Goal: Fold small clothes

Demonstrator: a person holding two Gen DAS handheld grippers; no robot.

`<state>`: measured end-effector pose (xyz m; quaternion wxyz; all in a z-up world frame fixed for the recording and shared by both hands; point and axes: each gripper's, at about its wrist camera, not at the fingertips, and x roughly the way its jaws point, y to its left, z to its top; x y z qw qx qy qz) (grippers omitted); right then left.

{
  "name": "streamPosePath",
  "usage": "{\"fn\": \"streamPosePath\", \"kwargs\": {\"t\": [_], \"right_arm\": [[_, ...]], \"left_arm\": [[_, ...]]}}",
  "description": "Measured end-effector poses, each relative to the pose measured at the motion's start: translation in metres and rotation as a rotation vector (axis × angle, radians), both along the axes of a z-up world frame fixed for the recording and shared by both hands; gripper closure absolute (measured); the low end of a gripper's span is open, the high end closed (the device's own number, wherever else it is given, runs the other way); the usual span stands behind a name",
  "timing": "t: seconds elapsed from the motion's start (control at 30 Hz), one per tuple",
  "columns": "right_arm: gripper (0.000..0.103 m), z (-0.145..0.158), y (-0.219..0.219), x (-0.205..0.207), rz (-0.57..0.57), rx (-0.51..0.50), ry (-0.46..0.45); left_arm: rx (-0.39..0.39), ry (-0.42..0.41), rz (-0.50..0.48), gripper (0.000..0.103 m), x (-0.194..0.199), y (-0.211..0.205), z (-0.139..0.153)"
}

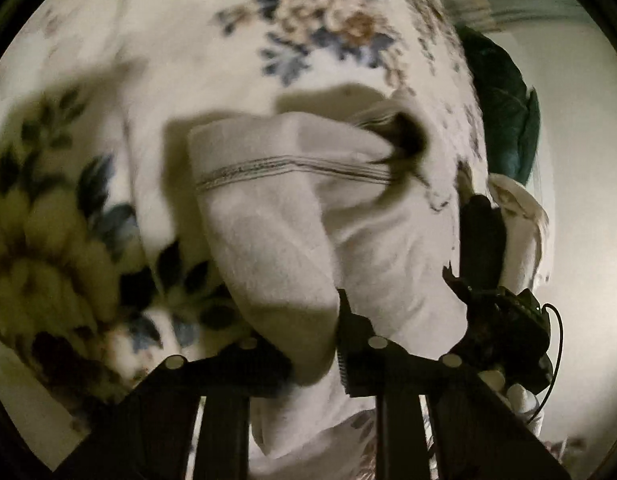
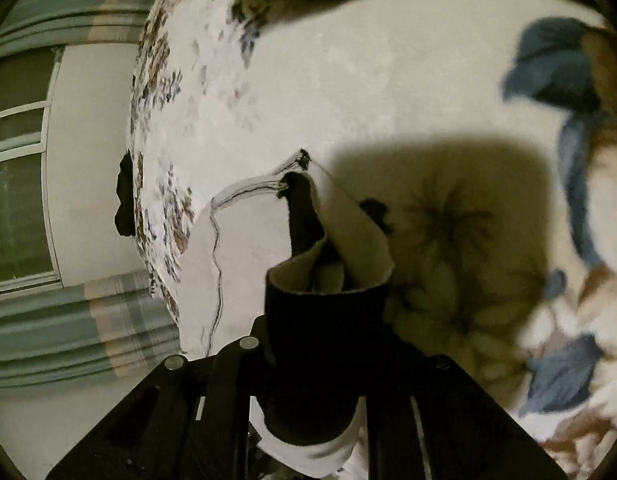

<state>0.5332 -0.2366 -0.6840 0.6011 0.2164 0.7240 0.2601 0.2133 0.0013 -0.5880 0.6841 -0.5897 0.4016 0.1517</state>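
A: Where does the white cloth (image 1: 292,216) lie, and which way does it run?

B: On the floral bedspread (image 1: 180,60), held up near both tools. Its long axis runs away from the left gripper (image 1: 332,344), with the striped band (image 1: 292,168) crossing it and one far corner gathered in a dark bunch.

A: State of the tongs?

B: Both are narrow. The left gripper pinches the cloth's near edge; the right gripper (image 2: 328,280) clamps a curled fold.

A: Room and obstacles?

B: Bare spread lies beyond. The bed edge is close, where a dark green cushion (image 1: 504,112) sits; curtains (image 2: 68,12) and a window (image 2: 16,200) stand behind.
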Motion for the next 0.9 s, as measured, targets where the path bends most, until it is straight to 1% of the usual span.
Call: {"fn": "streamPosePath", "kwargs": {"t": [0.1, 0.17, 0.23, 0.27, 0.3, 0.33, 0.37, 0.4, 0.43, 0.5, 0.53, 0.57, 0.63, 0.7, 0.77, 0.87, 0.9], "right_arm": [[0.090, 0.016, -0.012, -0.012, -0.060, 0.017, -0.003], [0.090, 0.028, -0.026, -0.027, -0.114, 0.028, 0.001], [0.090, 0.034, -0.043, -0.048, -0.159, 0.008, 0.017], [0.088, 0.033, -0.050, -0.057, -0.174, -0.005, 0.040], [0.084, 0.032, -0.057, -0.063, -0.184, -0.019, 0.068], [0.082, 0.028, -0.062, -0.069, -0.185, -0.045, 0.095], [0.075, 0.026, -0.067, -0.072, -0.173, -0.061, 0.105], [0.055, 0.026, -0.074, -0.073, -0.168, -0.069, 0.102], [0.039, 0.027, -0.080, -0.073, -0.172, -0.074, 0.090], [0.027, 0.029, -0.090, -0.069, -0.184, -0.039, 0.067], [0.024, 0.028, -0.093, -0.066, -0.177, -0.019, 0.058], [0.024, 0.026, -0.094, -0.061, -0.167, -0.003, 0.057], [0.024, 0.015, -0.086, -0.052, -0.126, 0.012, 0.066], [0.024, 0.001, -0.073, -0.043, -0.073, 0.019, 0.078], [0.021, -0.012, -0.059, -0.037, -0.037, 0.034, 0.100], [0.022, -0.017, -0.047, -0.033, -0.040, 0.055, 0.103], [0.032, -0.016, -0.045, -0.033, -0.044, 0.059, 0.096]], "left_arm": [[0.034, -0.012, -0.076, 0.087, 0.009, 0.014, 0.013], [0.055, -0.032, -0.147, 0.087, 0.017, 0.026, 0.023], [0.070, -0.050, -0.194, 0.086, 0.024, 0.040, 0.025], [0.054, -0.049, -0.224, 0.085, 0.029, 0.045, 0.023], [0.041, -0.037, -0.243, 0.080, 0.033, 0.050, 0.019], [0.019, -0.015, -0.259, 0.072, 0.034, 0.056, 0.011], [-0.002, -0.005, -0.256, 0.068, 0.029, 0.061, 0.008], [-0.023, -0.003, -0.242, 0.054, 0.023, 0.066, 0.004], [-0.050, -0.020, -0.216, 0.042, 0.014, 0.070, 0.001], [-0.107, -0.044, -0.163, 0.040, -0.007, 0.071, -0.004], [-0.144, -0.059, -0.139, 0.040, -0.015, 0.068, -0.009], [-0.182, -0.071, -0.117, 0.039, -0.023, 0.062, -0.014], [-0.230, -0.076, -0.089, 0.038, -0.030, 0.048, -0.024], [-0.256, -0.075, -0.071, 0.038, -0.030, 0.038, -0.033], [-0.251, -0.079, -0.042, 0.036, -0.027, 0.031, -0.036], [-0.215, -0.062, -0.009, 0.037, -0.020, 0.033, -0.035], [-0.191, -0.067, -0.008, 0.039, -0.019, 0.033, -0.030]]}}
